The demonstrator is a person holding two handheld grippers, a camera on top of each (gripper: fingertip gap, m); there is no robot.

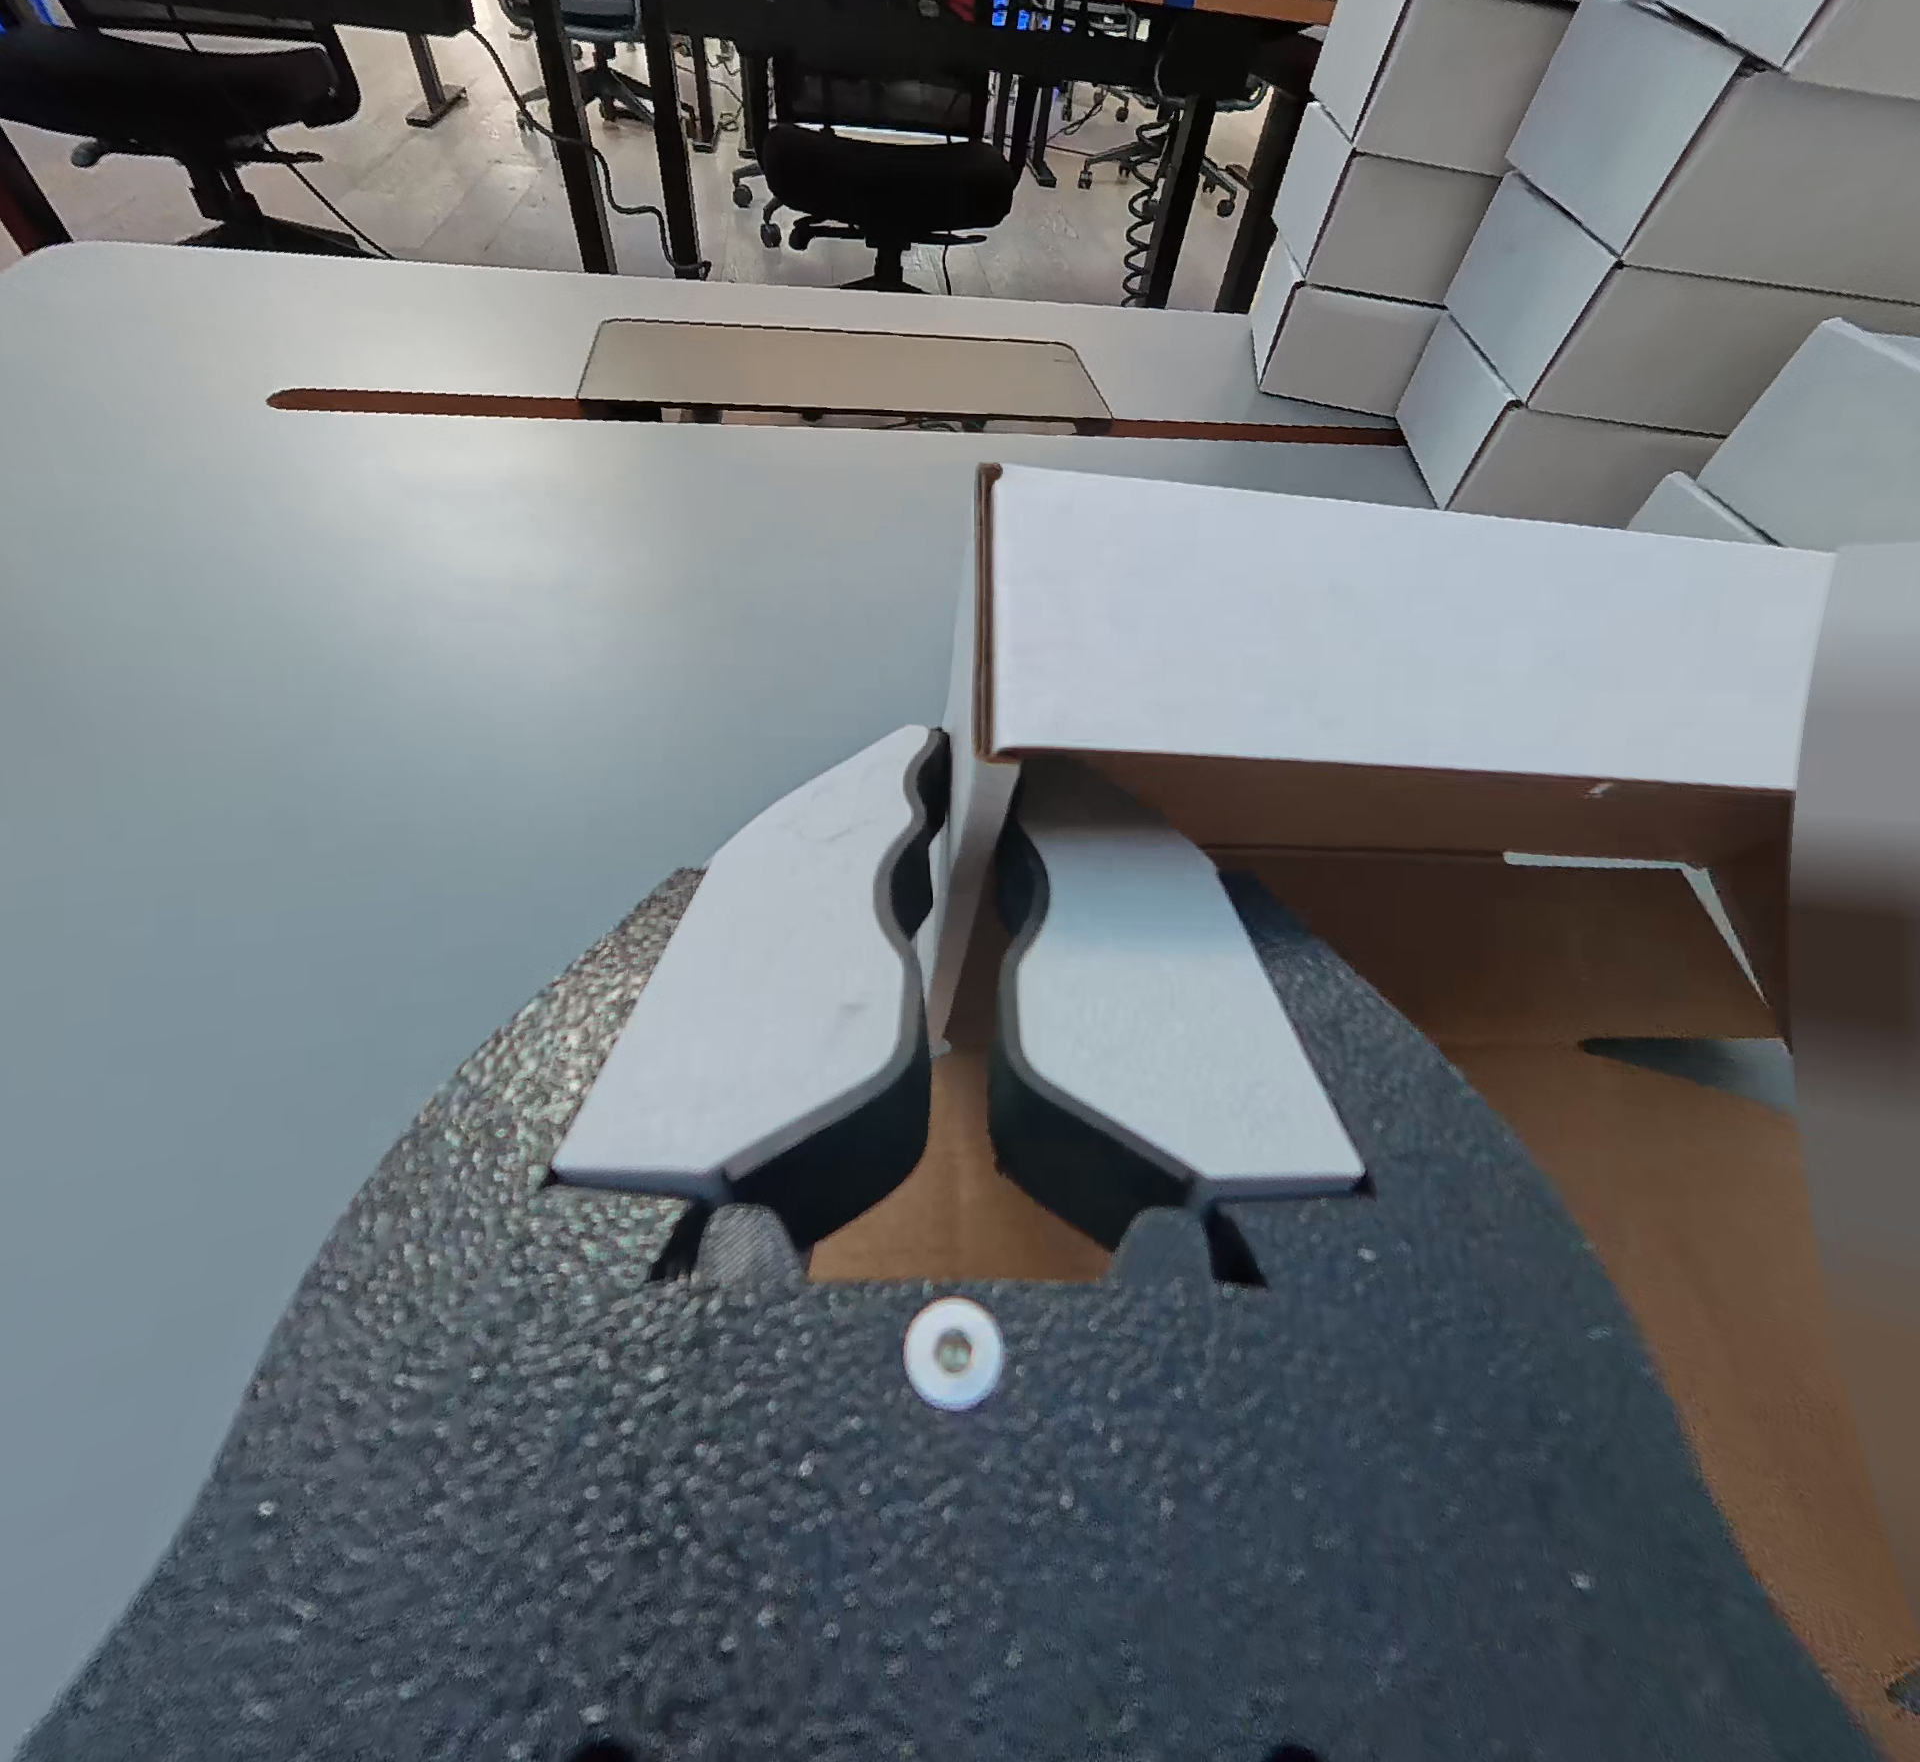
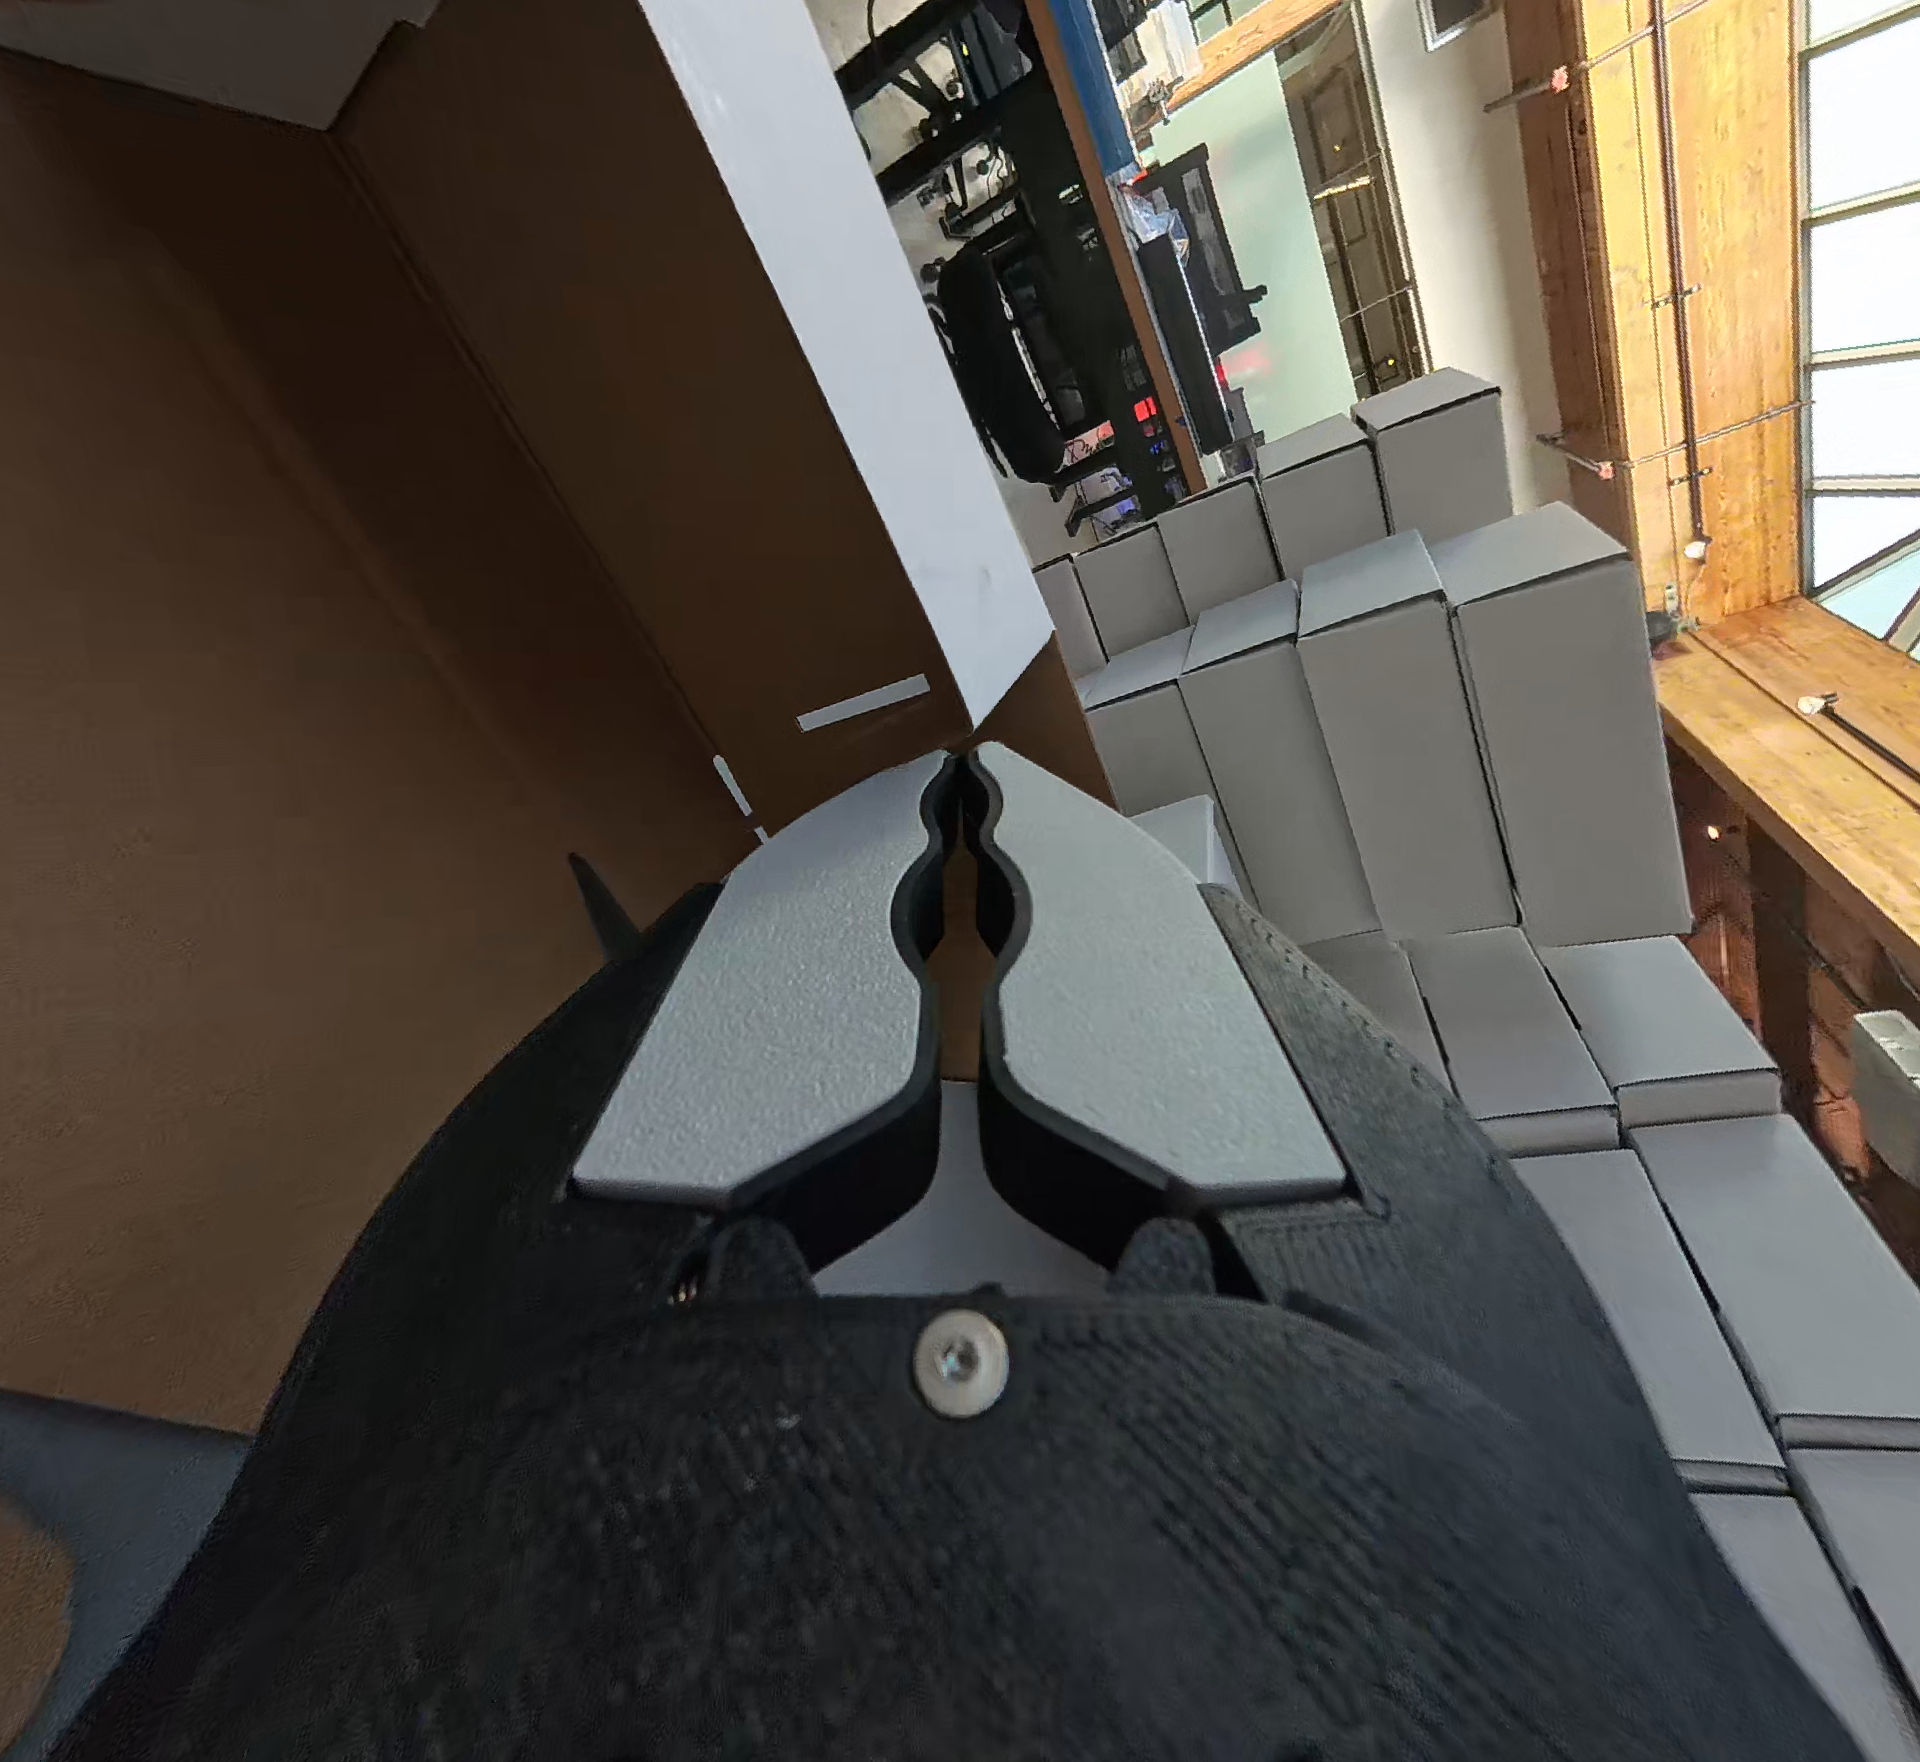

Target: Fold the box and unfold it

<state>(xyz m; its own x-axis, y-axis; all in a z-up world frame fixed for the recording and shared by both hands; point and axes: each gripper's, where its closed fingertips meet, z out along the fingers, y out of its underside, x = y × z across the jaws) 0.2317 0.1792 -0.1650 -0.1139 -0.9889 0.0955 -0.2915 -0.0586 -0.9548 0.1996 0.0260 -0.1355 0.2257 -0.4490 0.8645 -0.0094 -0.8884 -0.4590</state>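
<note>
Pinching box (image 1: 1392,632) side wall: left tongs (image 1: 971,777) | right tongs (image 2: 961,767) closed, nothing visibly between tips

My left gripper (image 1: 971,777) sits level with its fingers nearly closed, clamped on a thin panel of the box (image 1: 1392,632), while my right gripper (image 2: 961,762) is rolled hard sideways, fingertips pinched together with nothing visible between them.

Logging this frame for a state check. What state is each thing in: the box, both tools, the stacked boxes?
box: half-formed, brown inside showing, one wall raised
left tool: shut on a white side panel of the box
right tool: shut on an edge of the box
stacked boxes: folded shut, piled up
</note>
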